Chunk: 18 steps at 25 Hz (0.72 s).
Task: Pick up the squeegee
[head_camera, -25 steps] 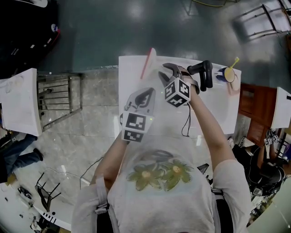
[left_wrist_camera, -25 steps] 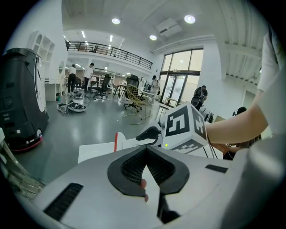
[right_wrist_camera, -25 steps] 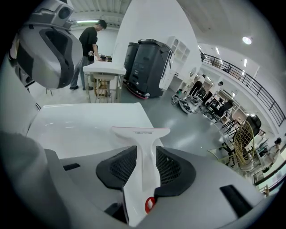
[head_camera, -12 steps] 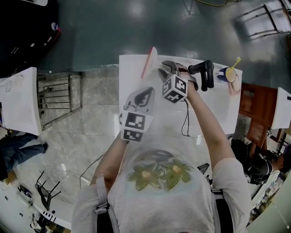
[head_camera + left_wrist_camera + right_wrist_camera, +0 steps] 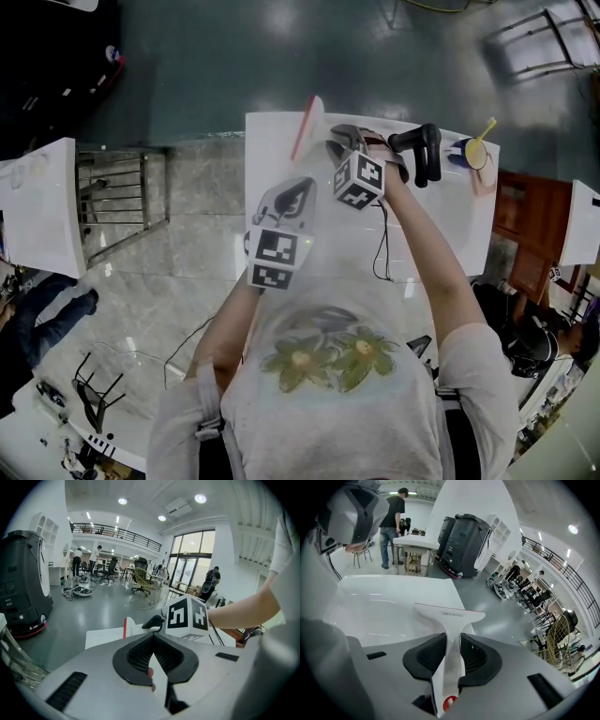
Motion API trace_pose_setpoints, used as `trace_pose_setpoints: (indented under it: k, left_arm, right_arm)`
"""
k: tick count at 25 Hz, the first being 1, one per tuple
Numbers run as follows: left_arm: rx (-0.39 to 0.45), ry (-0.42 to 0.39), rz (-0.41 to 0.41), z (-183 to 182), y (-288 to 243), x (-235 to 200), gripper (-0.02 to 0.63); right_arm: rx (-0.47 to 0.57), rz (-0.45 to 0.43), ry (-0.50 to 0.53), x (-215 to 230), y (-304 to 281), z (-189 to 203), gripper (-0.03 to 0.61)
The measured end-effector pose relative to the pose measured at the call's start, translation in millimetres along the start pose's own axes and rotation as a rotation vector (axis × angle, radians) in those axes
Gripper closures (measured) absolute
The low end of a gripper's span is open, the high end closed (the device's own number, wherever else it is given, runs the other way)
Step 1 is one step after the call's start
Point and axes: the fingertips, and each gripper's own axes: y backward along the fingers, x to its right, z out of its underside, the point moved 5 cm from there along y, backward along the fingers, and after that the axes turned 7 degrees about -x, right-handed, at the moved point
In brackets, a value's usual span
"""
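**Squeegee** (image 5: 449, 620): white plastic, T-shaped. It has a broad flat blade head with small dark print along it, a narrow waisted handle and a red dot at the handle's butt. In the head view a red strip runs along the blade edge (image 5: 305, 127). It sits at the far left part of the white tabletop (image 5: 441, 216), blade head toward the far edge. Whether it rests on the surface or is lifted cannot be told.

**Right gripper** (image 5: 451, 638): the squeegee handle runs lengthwise between the jaws. They have just been closing and are now partly closed, with both black ribbed pads against the handle's sides. The marker cube (image 5: 359, 180) faces upward.

**Left gripper** (image 5: 152, 639): jaw tips together, nothing between them. It is held over the near left part of the tabletop (image 5: 298, 195), apart from the squeegee.

**Dark blue cup** (image 5: 464, 153): at the far right corner, holding a yellow-tipped stick (image 5: 484, 126).

**Black pistol-grip tool** (image 5: 422, 150): between the cup and the right gripper.

**Black cable** (image 5: 382, 248): lies on the tabletop under the right forearm.
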Motion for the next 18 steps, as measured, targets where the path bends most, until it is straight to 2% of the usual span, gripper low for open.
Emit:
trace_pose_setpoints:
  k: [6,18]
  left_arm:
    - [0.004,-0.008,0.000,-2,1,1,0.606]
    - [0.023,-0.027,-0.014,-7,6,2,0.606]
  right_arm:
    - [0.012,-0.044,-0.021,4,2,-1,0.482]
    - [0.048,-0.031,-0.050,3,18,-7,0.483]
